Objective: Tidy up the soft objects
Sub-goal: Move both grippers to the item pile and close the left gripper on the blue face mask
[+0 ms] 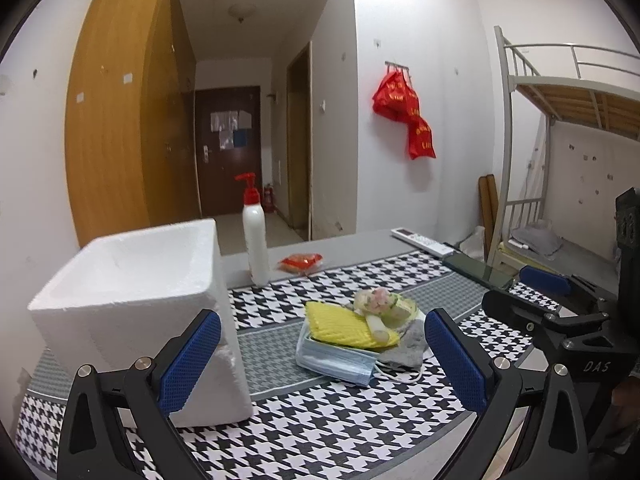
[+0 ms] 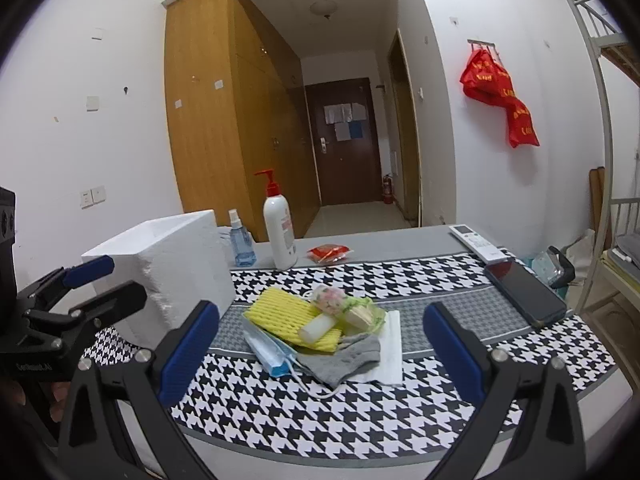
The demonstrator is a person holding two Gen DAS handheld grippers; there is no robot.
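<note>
Facing you, the heap of soft yellow foam netting lies dead ahead of your right claw, nearer than your left claw; both gape empty.

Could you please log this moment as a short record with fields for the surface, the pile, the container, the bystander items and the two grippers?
surface: houndstooth cloth on the table
pile: yellow foam net, blue face masks, grey sock, white tissue, stacked mid-table
container: white foam box, open top, left of pile
bystanders: lotion pump bottle, blue spray bottle, phone, remote
left gripper: open, holding nothing
right gripper: open, holding nothing
</note>
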